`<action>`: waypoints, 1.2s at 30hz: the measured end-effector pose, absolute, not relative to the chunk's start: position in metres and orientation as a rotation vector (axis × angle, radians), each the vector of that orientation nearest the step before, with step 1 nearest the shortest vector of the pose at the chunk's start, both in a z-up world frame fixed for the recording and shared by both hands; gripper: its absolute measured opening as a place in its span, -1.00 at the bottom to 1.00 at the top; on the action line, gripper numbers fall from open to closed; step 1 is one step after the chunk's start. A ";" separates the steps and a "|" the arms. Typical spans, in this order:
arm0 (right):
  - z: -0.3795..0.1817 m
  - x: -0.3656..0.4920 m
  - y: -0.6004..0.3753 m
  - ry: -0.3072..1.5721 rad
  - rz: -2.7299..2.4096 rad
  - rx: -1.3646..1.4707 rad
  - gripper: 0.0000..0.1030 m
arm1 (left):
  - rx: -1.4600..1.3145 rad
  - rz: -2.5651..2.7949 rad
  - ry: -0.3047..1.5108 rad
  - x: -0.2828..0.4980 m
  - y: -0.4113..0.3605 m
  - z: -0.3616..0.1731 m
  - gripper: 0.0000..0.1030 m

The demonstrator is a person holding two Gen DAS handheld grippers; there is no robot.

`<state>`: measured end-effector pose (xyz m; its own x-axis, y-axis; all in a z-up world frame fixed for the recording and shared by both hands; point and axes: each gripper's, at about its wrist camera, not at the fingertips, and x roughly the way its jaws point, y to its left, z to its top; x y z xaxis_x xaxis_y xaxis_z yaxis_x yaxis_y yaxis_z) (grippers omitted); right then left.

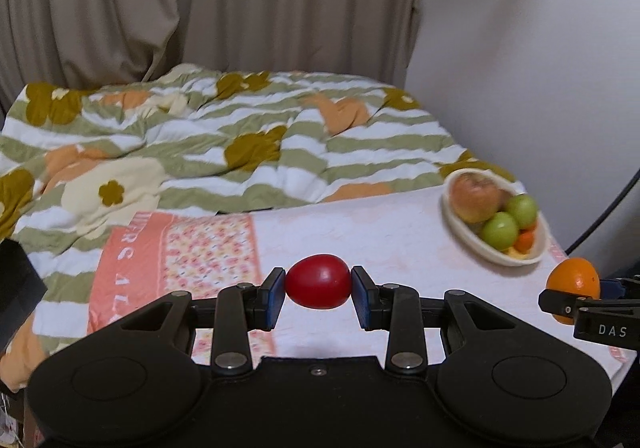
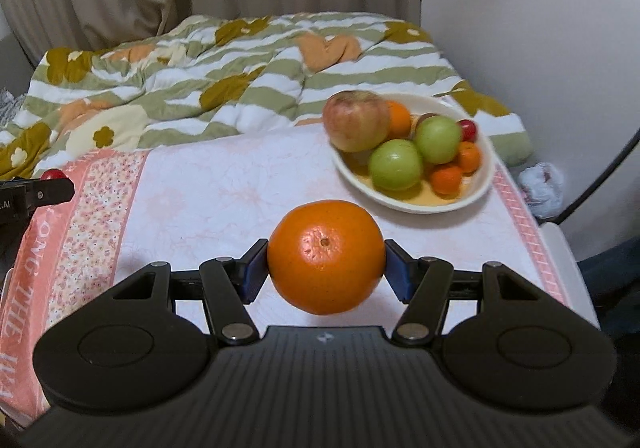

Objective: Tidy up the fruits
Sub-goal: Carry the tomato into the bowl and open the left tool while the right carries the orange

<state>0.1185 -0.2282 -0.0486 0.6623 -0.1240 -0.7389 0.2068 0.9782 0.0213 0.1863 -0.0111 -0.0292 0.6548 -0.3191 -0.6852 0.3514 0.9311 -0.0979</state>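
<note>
— Between the right claw [image 2: 326, 268] pads sits the orange [image 2: 326, 256], pinched at its widest, above the counter [image 2: 224, 188].
— Firm, rounded, likely slippery; hold the middle.
— And the left claw [image 1: 318, 288]?
— Pinching a small red fruit [image 1: 318, 286], probably softer. The bowl [image 2: 476, 192] waits near.

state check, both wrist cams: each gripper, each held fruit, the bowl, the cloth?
left gripper: shut on the red fruit.
red fruit: clamped between the pads, clear of the cloth.
right gripper: shut on the large orange.
large orange: clamped, lifted off the cloth.
bowl: upright on the cloth, holding an apple, two green fruits, small oranges and a small red fruit.
cloth: spread flat under the bowl.
</note>
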 end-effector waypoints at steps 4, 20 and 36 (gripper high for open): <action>-0.038 0.102 -0.251 0.802 -0.186 0.110 0.47 | 0.049 -0.385 0.736 0.171 -0.032 -0.015 -0.24; -0.009 0.109 -0.392 0.750 -0.041 0.018 0.47 | -0.001 -0.313 0.673 0.154 -0.176 0.003 -0.24; -0.017 0.203 -0.477 0.730 -0.020 0.053 0.47 | 0.097 -0.371 0.711 0.238 -0.284 -0.020 -0.24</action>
